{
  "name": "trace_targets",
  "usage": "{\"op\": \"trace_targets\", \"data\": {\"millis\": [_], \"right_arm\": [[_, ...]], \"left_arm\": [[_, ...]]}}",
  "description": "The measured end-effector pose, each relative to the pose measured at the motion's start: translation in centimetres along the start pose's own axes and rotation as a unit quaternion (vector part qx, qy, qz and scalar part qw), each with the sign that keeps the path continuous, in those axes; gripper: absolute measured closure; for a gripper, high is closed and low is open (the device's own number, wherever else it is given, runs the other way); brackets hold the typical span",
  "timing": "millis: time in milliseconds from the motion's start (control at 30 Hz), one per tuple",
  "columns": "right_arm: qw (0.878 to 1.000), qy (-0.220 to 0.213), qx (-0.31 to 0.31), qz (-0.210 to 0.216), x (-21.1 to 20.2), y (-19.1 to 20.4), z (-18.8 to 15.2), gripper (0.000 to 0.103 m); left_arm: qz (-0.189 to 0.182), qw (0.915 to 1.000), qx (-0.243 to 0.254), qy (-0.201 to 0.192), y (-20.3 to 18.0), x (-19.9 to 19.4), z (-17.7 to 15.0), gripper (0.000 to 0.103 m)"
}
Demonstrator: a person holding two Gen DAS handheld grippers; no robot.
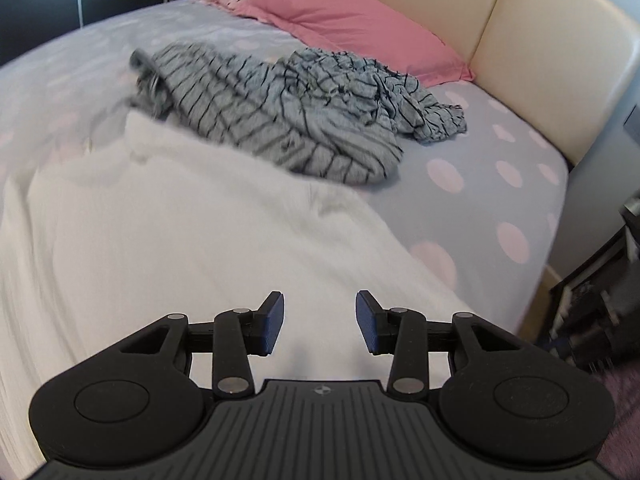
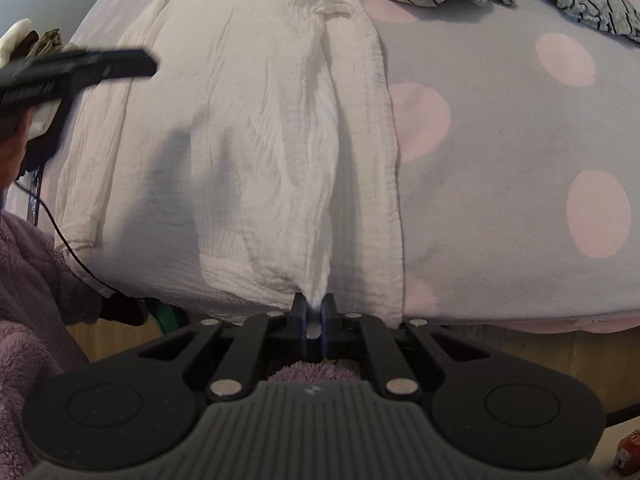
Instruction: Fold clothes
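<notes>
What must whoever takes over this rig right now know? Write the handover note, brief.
Left gripper: jaws open, nothing between them, above the white garment.
Right gripper: jaws shut on a fold of the white garment at its near edge.
White garment lies spread on the polka-dot bed sheet, one sleeve laid inward over the body.
Grey striped garment lies crumpled beyond it, near the pink pillow.
Done: white garment partly folded.
Left: finish that fold, then fold the striped one.

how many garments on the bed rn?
2, possibly more. White garment spread at the near edge of the bed, pinched by the right gripper. Grey striped garment crumpled near the pink pillow; that heap may be several pieces.
</notes>
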State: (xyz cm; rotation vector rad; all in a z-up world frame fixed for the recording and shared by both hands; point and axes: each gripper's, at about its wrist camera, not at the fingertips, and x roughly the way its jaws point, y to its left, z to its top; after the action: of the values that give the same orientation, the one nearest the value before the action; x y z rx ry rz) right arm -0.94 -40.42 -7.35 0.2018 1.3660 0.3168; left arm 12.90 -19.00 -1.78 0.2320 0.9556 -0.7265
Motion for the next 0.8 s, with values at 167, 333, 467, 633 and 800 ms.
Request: {"op": "trace_targets", "data": {"millis": [167,333,467,633,800], "right_arm": [[1.0,-0.018,0.0,0.015,-0.5,0.2,-0.4,0.095],[0.999,-0.032,0.003,0.037,-0.8,-0.1,-0.8,0.095],[0.998,-0.038,0.013,0.048,-0.9,-0.7,-0.6,0.095],[0.997,-0.04,0.024,0.061,-0.7,-1.0,-0.3,0.095],[0.997,-0.043,0.025,0.065,-1.1,-1.2,-0.4,0.095]], "left_arm": [[0.031,0.9974,0.064,0.009,-1.8,4.0,3.7,0.066],[0.071,0.9788,0.191,0.022,-5.1,9.1,4.4,0.066],[0.093,0.963,0.25,0.039,-6.0,12.7,4.0,0.066],[0.087,0.9628,0.251,0.051,-5.3,14.5,4.5,0.091],[0.056,0.9744,0.212,0.049,-4.3,13.3,6.6,0.101]]}}
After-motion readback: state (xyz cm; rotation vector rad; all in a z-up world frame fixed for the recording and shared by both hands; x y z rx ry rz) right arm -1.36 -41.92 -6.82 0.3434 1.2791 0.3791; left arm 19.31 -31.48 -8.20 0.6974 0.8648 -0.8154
